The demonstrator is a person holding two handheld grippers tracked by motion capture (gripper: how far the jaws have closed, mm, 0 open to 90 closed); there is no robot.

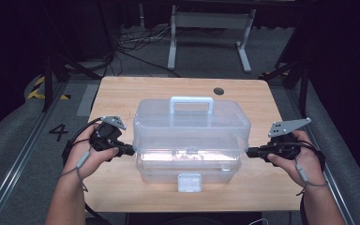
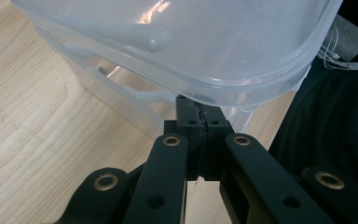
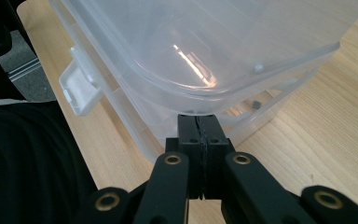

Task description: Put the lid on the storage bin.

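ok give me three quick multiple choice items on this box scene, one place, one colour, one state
1. Where is the left gripper?
A on the handle
B at the box's left side
C on the floor
2. What colour is the box?
A clear
B red
C black
3. How is the right gripper?
A wide open
B shut
C holding a cup

B: its tips meet the box's left edge under the lid rim.
A: the table shows through it.
B: its jaws are pressed together in the right gripper view.
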